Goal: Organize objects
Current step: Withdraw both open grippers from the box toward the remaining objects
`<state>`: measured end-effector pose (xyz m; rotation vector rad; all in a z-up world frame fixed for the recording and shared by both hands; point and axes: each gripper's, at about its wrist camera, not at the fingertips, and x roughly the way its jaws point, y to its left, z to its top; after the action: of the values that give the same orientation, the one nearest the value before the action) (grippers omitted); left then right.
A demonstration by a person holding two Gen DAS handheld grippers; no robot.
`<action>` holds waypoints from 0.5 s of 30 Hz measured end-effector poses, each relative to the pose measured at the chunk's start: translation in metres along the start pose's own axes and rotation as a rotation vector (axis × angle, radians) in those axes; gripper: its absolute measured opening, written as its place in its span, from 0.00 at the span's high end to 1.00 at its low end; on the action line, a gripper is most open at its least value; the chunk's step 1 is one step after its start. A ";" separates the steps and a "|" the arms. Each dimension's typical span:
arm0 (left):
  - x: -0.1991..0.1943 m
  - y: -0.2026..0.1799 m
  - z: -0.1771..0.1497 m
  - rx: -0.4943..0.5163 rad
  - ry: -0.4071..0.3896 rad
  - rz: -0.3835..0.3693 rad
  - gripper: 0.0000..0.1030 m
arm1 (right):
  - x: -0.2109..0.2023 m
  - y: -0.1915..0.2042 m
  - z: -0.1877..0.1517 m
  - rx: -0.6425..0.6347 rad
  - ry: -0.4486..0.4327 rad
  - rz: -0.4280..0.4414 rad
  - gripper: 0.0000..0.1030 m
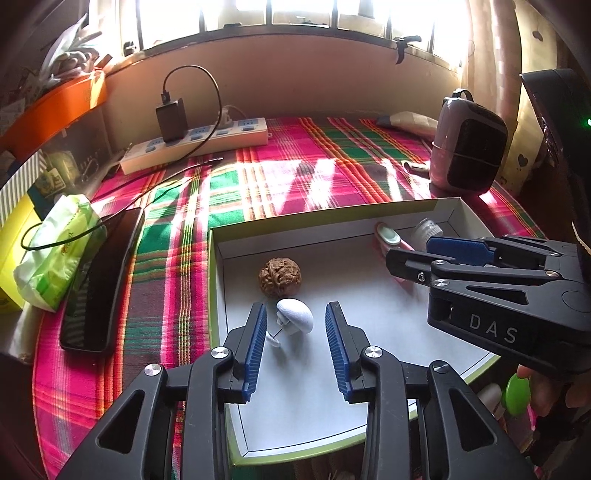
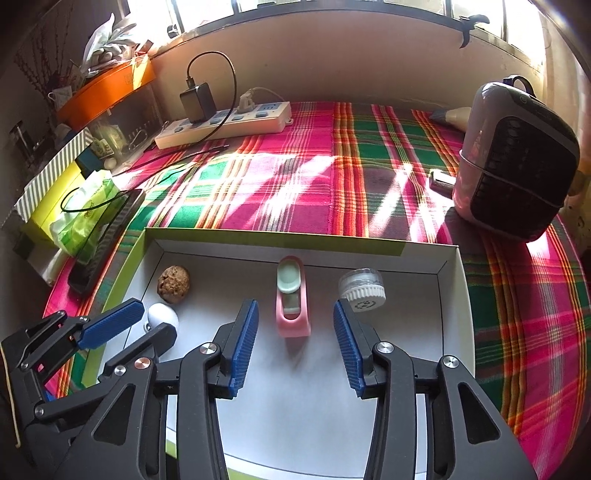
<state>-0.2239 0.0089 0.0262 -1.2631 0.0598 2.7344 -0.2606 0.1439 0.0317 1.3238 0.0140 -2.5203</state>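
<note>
We judge the task nearly done: in the white box [image 2: 452, 295] already lie walnut [image 2: 173, 284] at 10 o'clock, white earbud [image 1: 295, 320], pink case [image 2: 291, 308] and jar [image 2: 362, 291] at 1 o'clock, while left gripper [image 1: 295, 341] and right gripper [image 2: 295, 345] stand apart, empty.

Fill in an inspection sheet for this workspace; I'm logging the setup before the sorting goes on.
Surface: plaid cloth, sunlit patches.
Job's things: box holds walnut, white mushroom-shaped piece, pink item, jar.
Clutter: tissue pack, phone, heater, orange tray.
Grippers: left gripper open around the white piece; right gripper open before the pink item.
Cables: charger in power strip, lead running to phone.
Surroundings: wall, bright window.
</note>
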 end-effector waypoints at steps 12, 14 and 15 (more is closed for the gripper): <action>-0.026 -0.002 -0.010 -0.005 -0.033 0.008 0.69 | -0.027 0.003 -0.014 0.008 -0.040 0.008 0.57; -0.032 -0.003 -0.012 -0.005 -0.043 0.011 0.69 | -0.032 0.003 -0.017 0.005 -0.049 0.010 0.57; -0.035 -0.004 -0.014 -0.002 -0.048 0.018 0.69 | -0.034 0.004 -0.019 0.004 -0.056 0.009 0.57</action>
<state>-0.1907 0.0078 0.0434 -1.2033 0.0642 2.7793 -0.2258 0.1519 0.0490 1.2512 -0.0086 -2.5502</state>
